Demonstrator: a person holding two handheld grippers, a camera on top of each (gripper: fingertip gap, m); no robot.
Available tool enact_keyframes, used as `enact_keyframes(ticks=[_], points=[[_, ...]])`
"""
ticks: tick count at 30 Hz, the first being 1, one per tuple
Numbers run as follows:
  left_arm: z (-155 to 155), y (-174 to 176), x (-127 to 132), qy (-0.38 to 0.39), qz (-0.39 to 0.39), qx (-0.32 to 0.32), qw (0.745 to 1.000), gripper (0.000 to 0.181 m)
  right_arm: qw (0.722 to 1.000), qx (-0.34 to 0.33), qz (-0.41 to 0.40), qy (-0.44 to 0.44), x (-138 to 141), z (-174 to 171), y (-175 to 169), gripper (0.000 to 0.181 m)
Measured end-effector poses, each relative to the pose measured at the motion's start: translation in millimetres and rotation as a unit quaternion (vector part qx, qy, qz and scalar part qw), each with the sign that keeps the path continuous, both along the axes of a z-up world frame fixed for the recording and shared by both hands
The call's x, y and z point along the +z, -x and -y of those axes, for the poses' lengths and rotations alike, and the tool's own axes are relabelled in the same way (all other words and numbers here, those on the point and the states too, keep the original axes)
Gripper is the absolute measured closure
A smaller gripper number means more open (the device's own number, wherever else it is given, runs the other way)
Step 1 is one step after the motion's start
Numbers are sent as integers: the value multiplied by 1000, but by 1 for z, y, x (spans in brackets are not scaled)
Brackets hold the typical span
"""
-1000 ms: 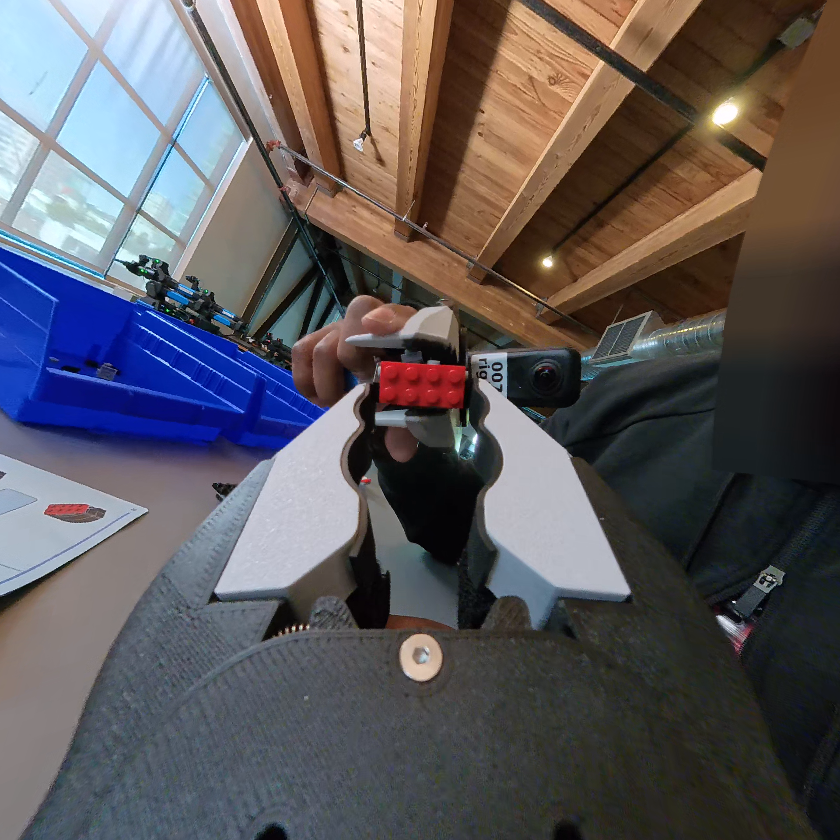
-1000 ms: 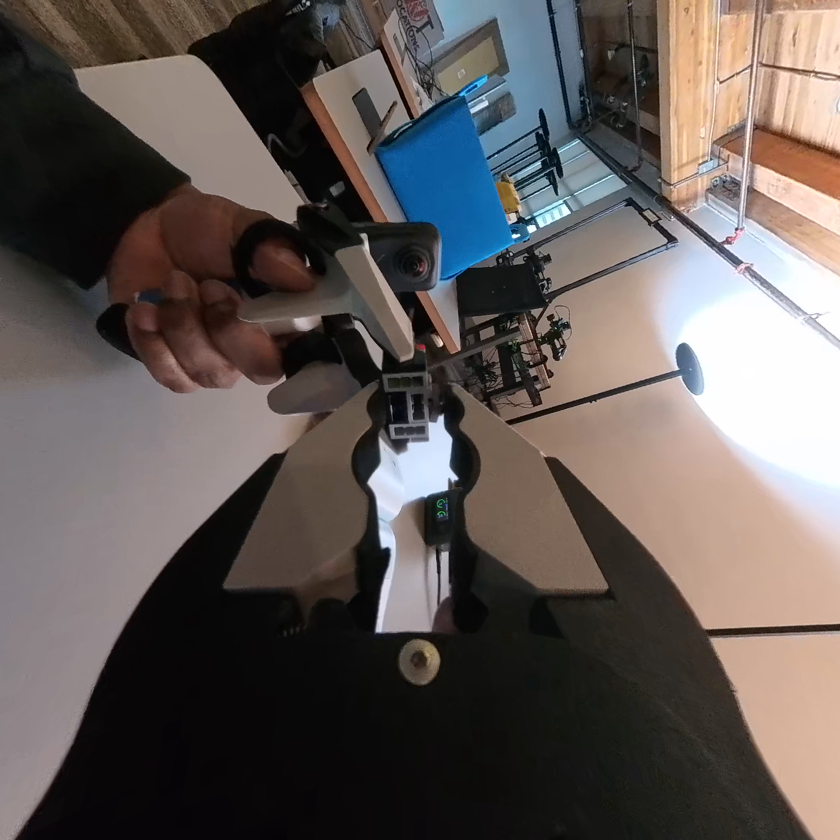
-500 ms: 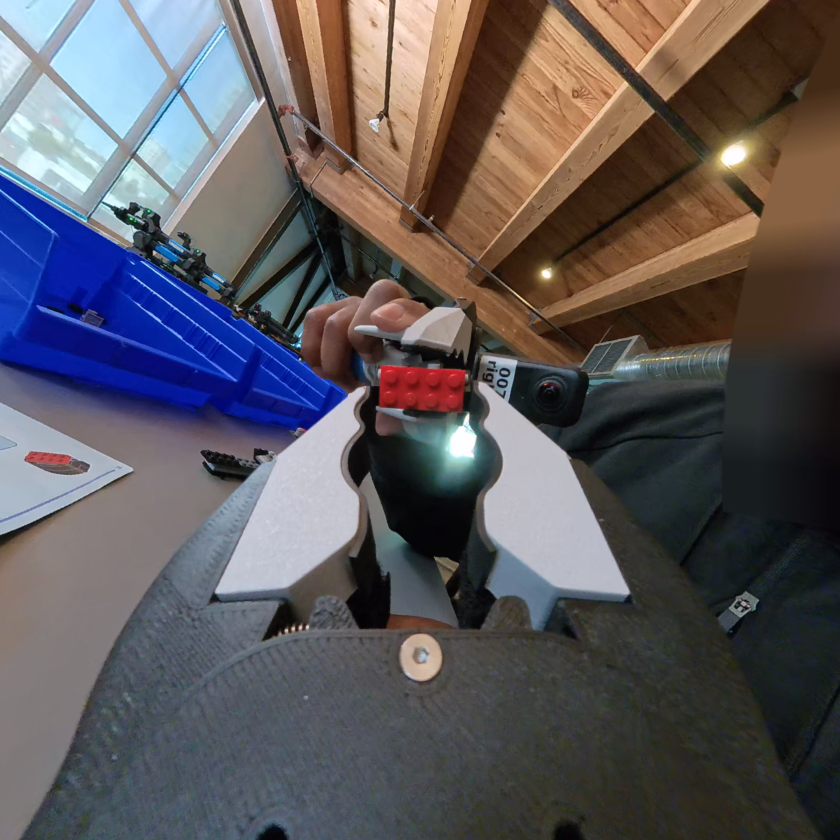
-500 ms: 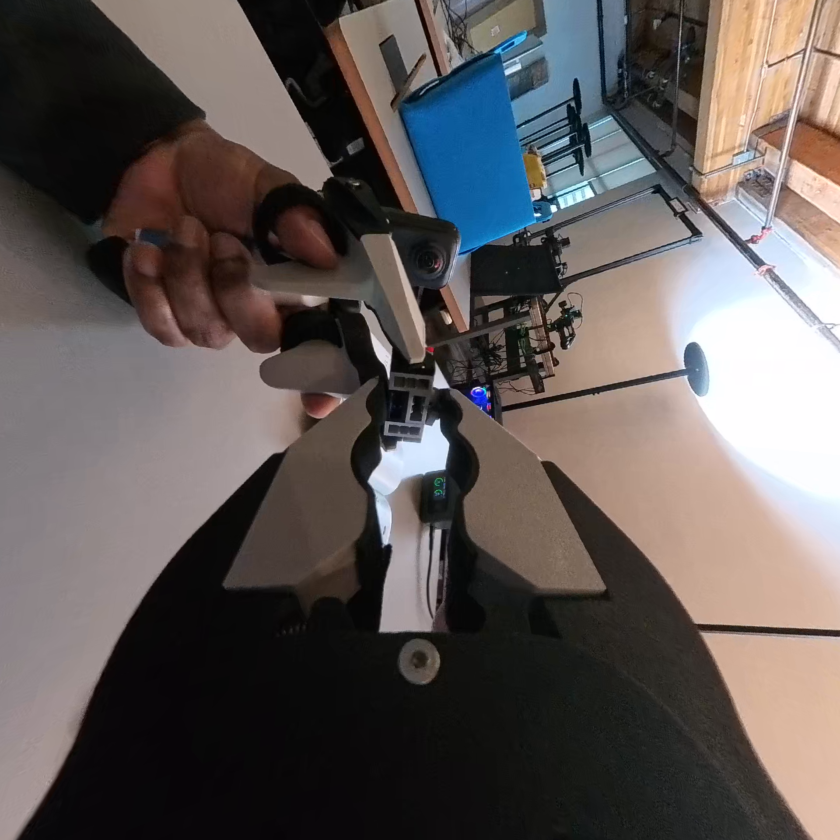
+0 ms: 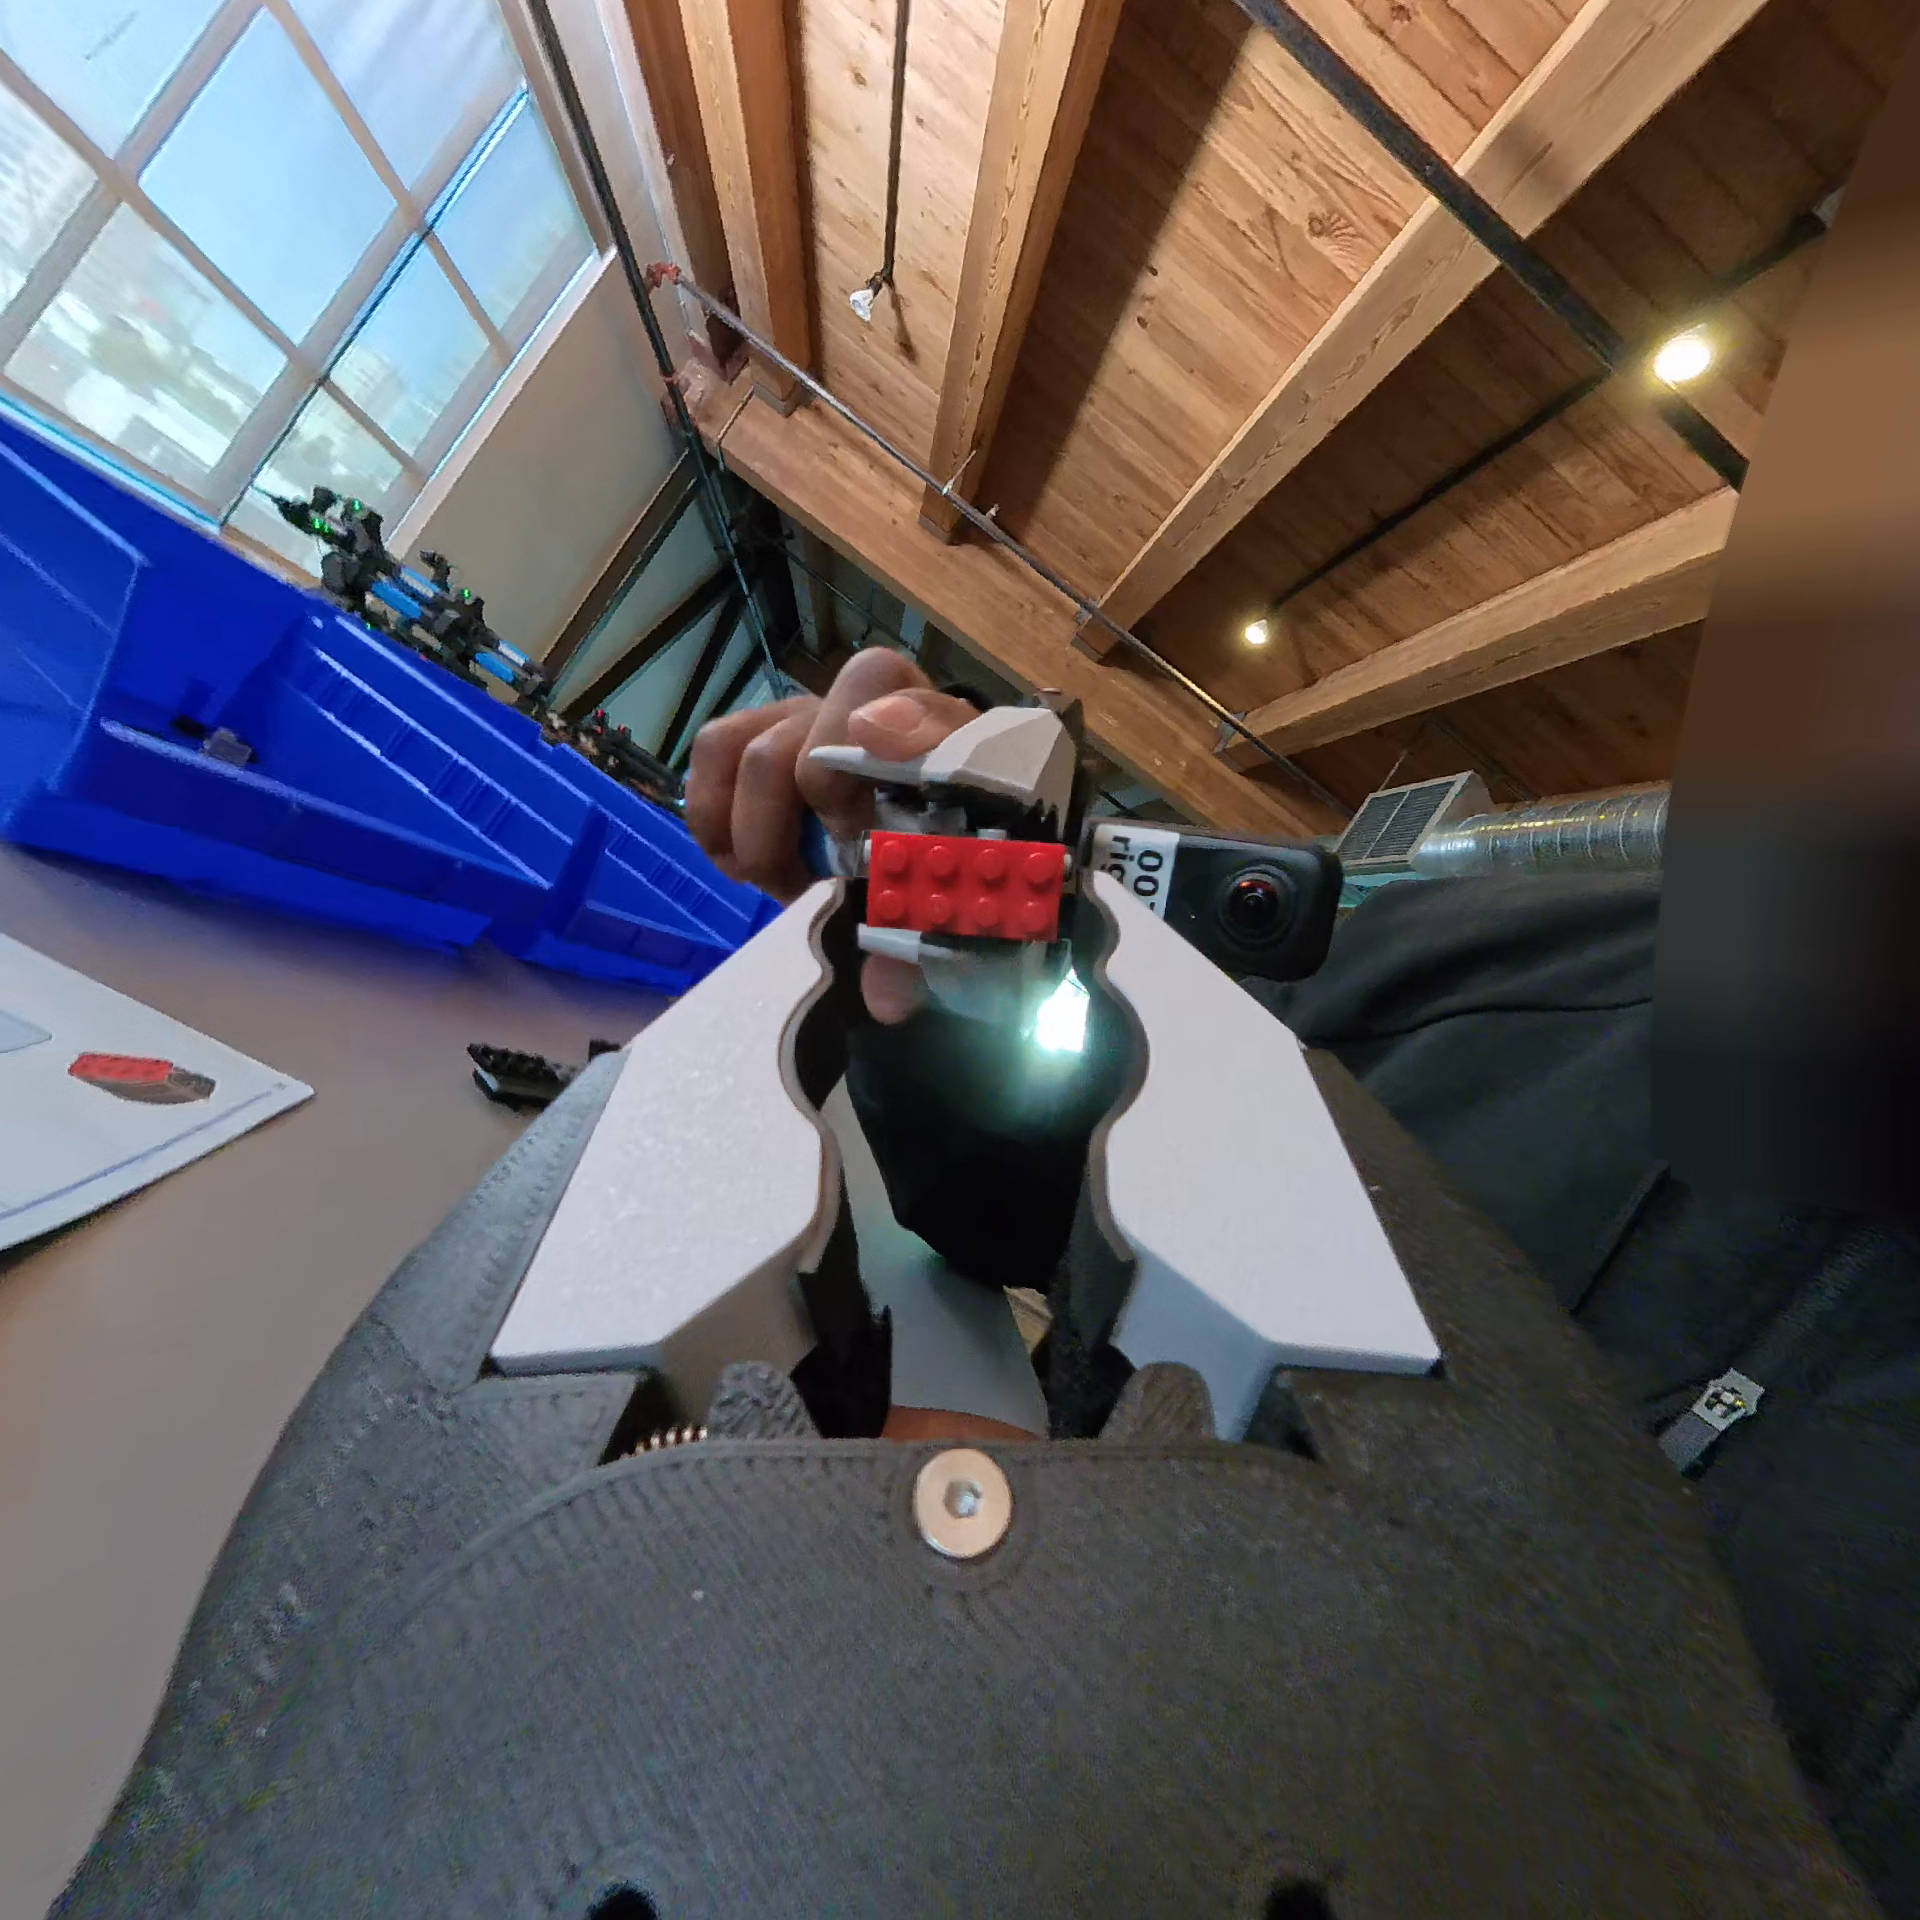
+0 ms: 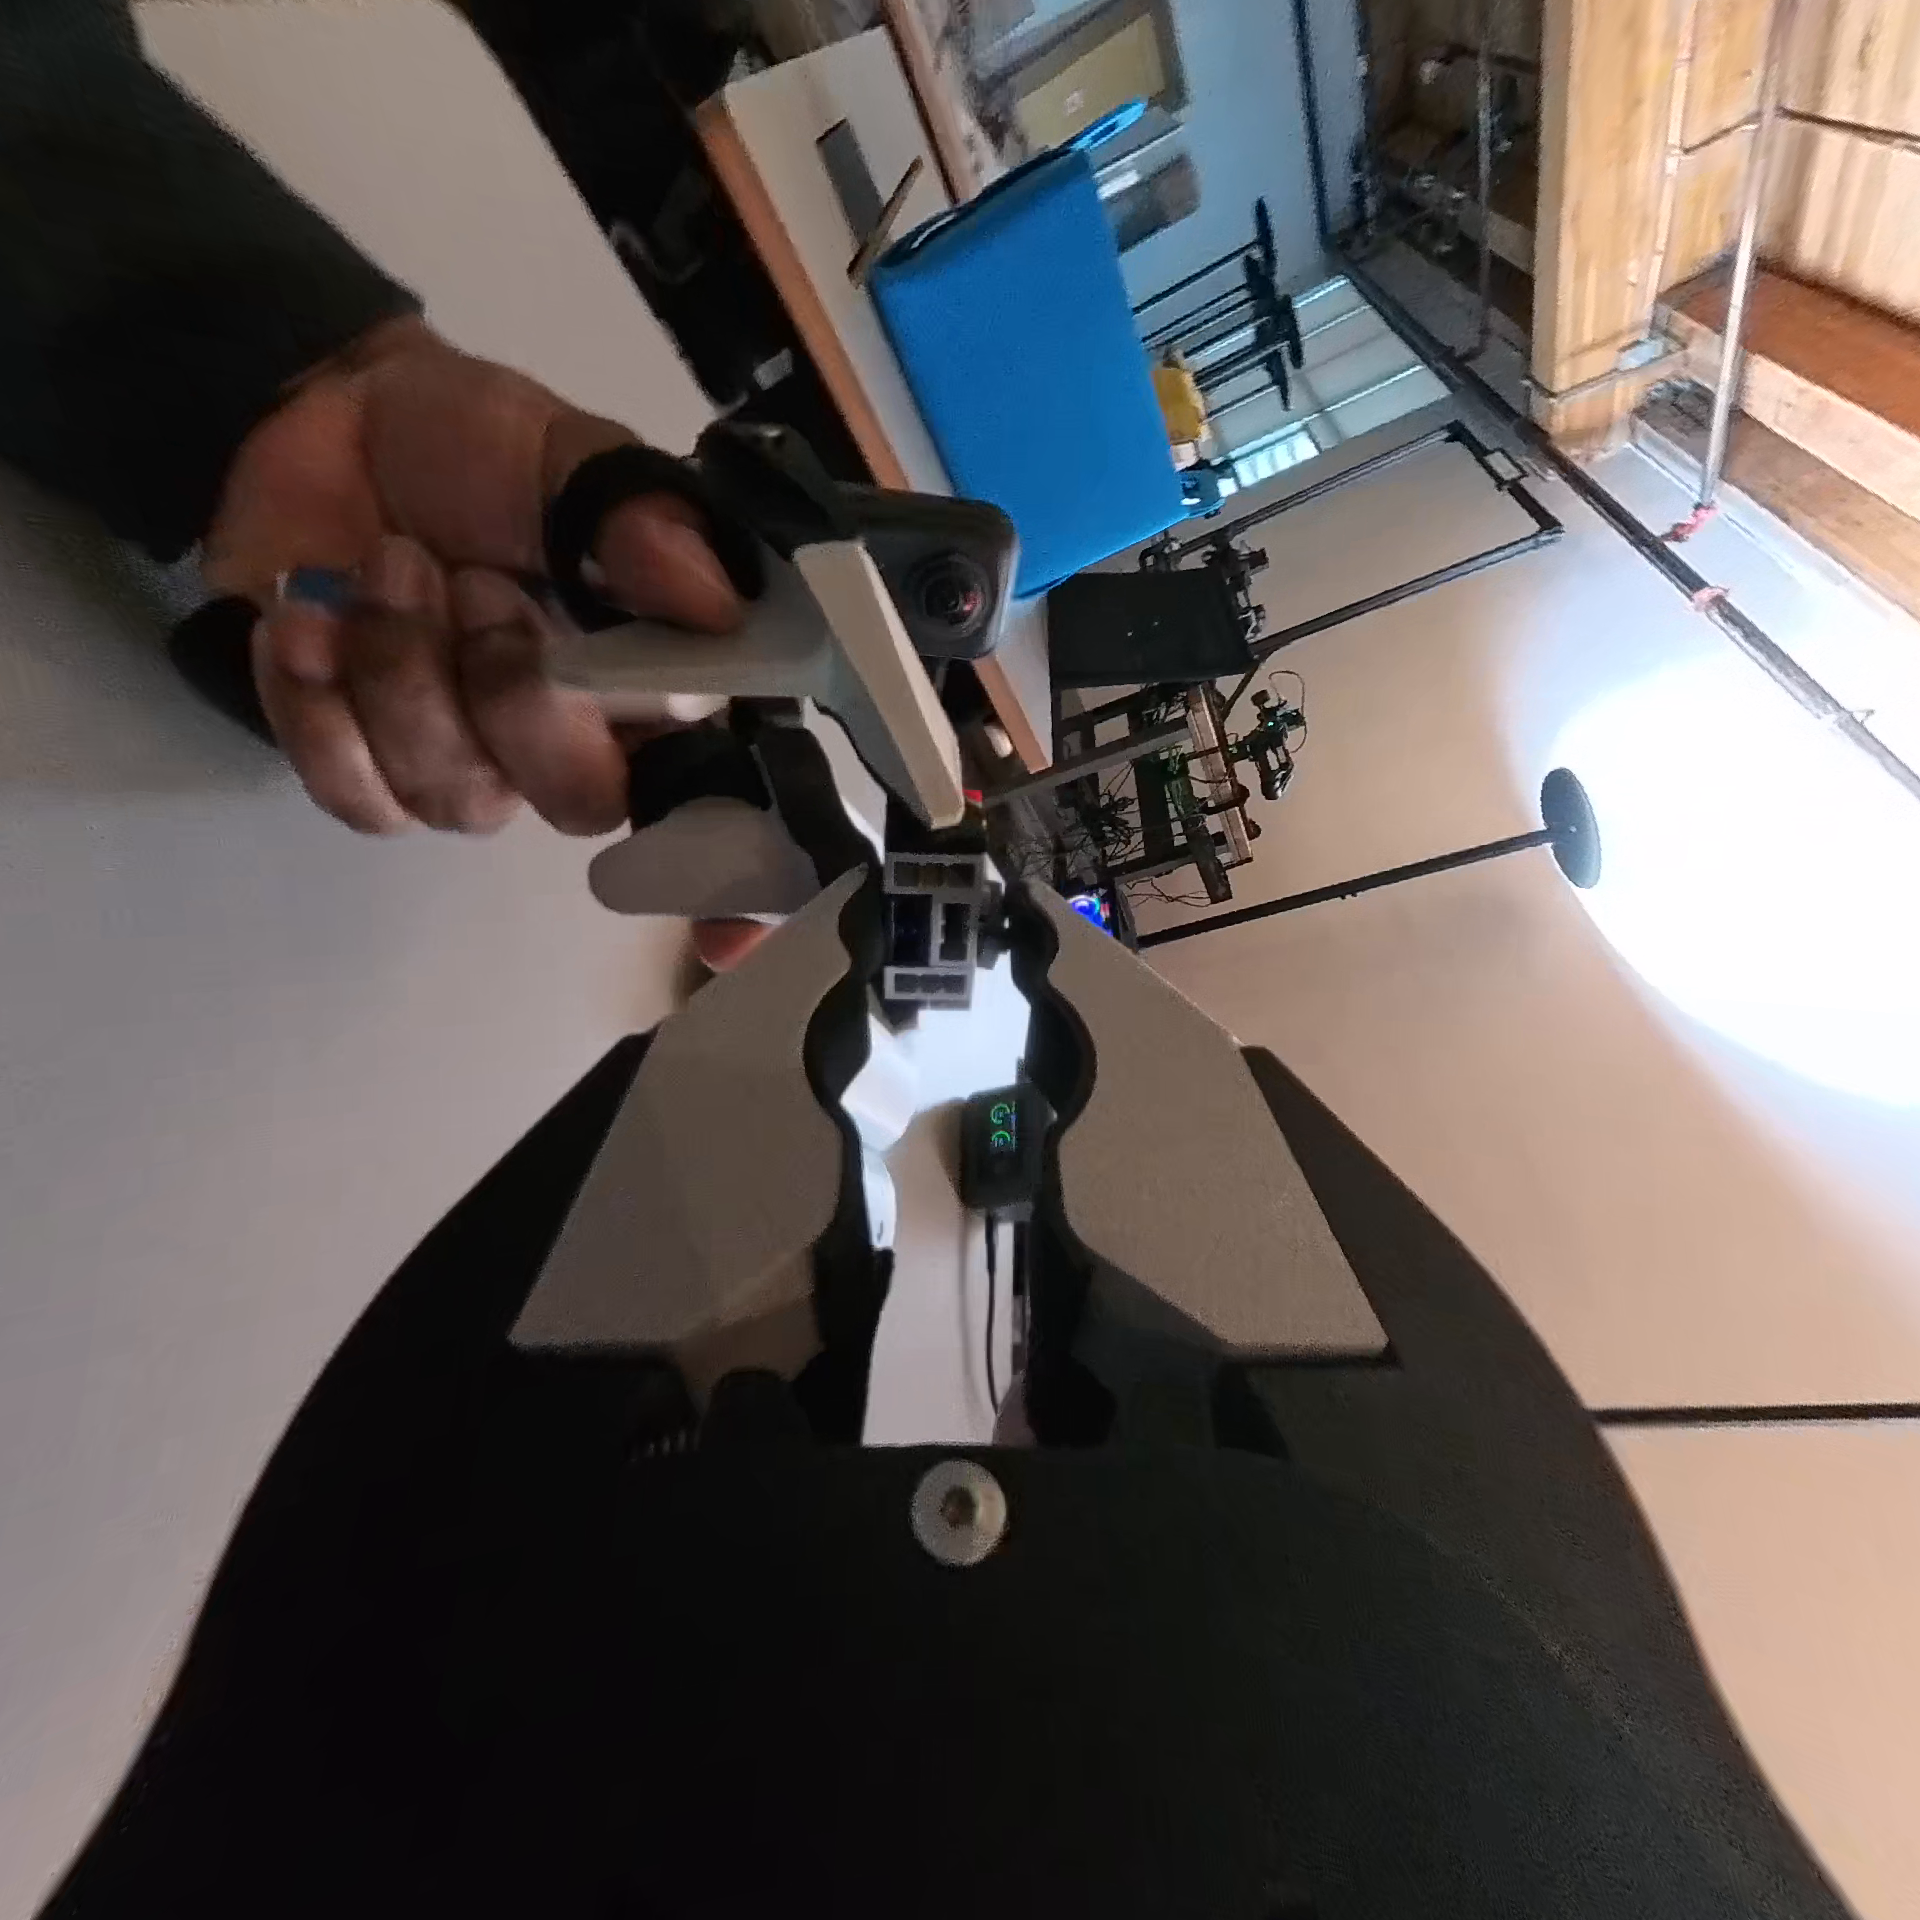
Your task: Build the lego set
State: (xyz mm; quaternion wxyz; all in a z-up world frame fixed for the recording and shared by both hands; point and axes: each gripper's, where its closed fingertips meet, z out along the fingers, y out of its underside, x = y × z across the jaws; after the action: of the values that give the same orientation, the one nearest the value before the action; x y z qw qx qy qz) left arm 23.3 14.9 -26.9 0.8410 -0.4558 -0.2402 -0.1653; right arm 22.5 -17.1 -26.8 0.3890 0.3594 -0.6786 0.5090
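In the left wrist view my left gripper (image 5: 966, 883) is shut on a red two-by-four brick (image 5: 966, 883), studs facing the camera, held up in the air. Right behind it the right gripper's grey fingers (image 5: 997, 753) sit above and below the brick, with a hand around them. In the right wrist view my right gripper (image 6: 935, 935) is shut on a grey brick piece (image 6: 930, 940) seen from its hollow underside. The left gripper's finger (image 6: 883, 707) meets that piece from above. The joint between the red and grey parts is hidden.
Blue parts bins (image 5: 312, 748) stand at the left back of the brown table. An instruction sheet (image 5: 125, 1122) lies at the left, with black lego pieces (image 5: 520, 1070) beside it. A dark jacket (image 5: 1507, 1091) fills the right. A small device with a green display (image 6: 1003, 1143) lies on the white table. Left and right tips are no more than a few centimetres apart.
Both grippers stayed shut on their pieces and close together. The left view tilted, bringing the black pieces on the table into sight. The grey piece turned slightly in the right view.
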Motion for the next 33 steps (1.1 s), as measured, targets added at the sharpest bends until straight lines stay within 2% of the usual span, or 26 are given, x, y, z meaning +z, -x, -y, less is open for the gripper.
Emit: enact_keyframes(ticks=[4, 6, 8, 10, 12, 14, 16, 19, 20, 21, 23, 27, 33], points=[[4, -1, 3, 11, -25, 26, 999, 140, 999, 1, 38, 25, 7, 2, -1, 136], [8, -3, 7, 10, -44, 40, 998, 140, 997, 0, 71, 32, 10, -3, 1, 133], [12, -6, 11, 18, -70, 61, 995, 140, 990, -5, 136, 32, 9, -10, 6, 127], [14, -9, 12, 37, -97, 80, 991, 140, 967, -12, 253, 33, 5, -21, 10, 127], [12, -11, 11, 70, -129, 108, 983, 139, 913, -27, 403, 57, 6, -31, 18, 130], [7, -12, 12, 96, -166, 135, 972, 139, 820, -20, 569, 62, 5, -36, 17, 130], [1, -14, 13, 118, -202, 160, 959, 140, 723, 12, 687, 62, 7, -40, 10, 130], [-8, -15, 11, 160, -250, 193, 935, 140, 582, 86, 804, 83, 23, -48, 2, 131], [-11, -15, 9, 175, -264, 203, 927, 140, 547, 104, 827, 83, 25, -50, 0, 131], [-14, -15, 7, 189, -277, 210, 918, 139, 523, 107, 842, 79, 23, -50, -1, 131], [-20, -16, 6, 209, -298, 220, 905, 140, 494, 103, 861, 63, 15, -48, -8, 131], [-31, -17, 3, 234, -325, 229, 887, 140, 452, 104, 885, 43, 3, -49, -16, 131], [-39, -19, -1, 249, -340, 226, 878, 139, 432, 122, 893, 37, 5, -53, -18, 133]])
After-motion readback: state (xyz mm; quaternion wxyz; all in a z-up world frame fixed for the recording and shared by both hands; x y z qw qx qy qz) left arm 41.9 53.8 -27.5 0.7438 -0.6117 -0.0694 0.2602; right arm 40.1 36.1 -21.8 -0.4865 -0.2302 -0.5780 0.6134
